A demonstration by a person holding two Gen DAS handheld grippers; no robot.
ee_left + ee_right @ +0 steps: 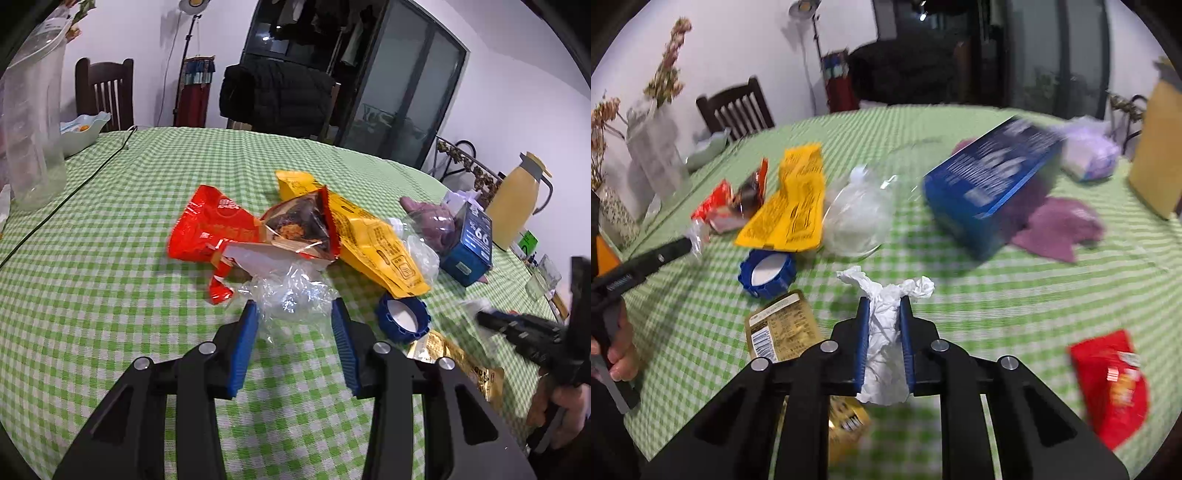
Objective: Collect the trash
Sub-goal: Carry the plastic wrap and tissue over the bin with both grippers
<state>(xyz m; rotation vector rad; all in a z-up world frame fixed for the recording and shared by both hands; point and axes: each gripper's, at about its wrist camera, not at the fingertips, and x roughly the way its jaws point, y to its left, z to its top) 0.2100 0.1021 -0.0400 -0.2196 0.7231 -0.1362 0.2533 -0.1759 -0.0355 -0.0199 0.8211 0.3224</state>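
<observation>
My left gripper [293,308] is open, its blue fingers on either side of a crumpled clear plastic wrap [290,291] on the green checked table [110,295]. Behind it lie a red snack wrapper [210,230], a brown packet [299,227] and a yellow packet [373,240]. My right gripper [884,301] is shut on a crumpled white tissue [884,332], held above the table [1015,314]. A blue lid [768,273], a gold packet [783,326], a red wrapper [1112,384] and clear plastic [855,218] lie around it.
A blue box [990,181] lies on a purple cloth [1060,225]. A yellow jug [517,206] stands at the right edge. A clear vase [31,122] and a bowl [83,131] stand at the left. Chairs stand behind the table.
</observation>
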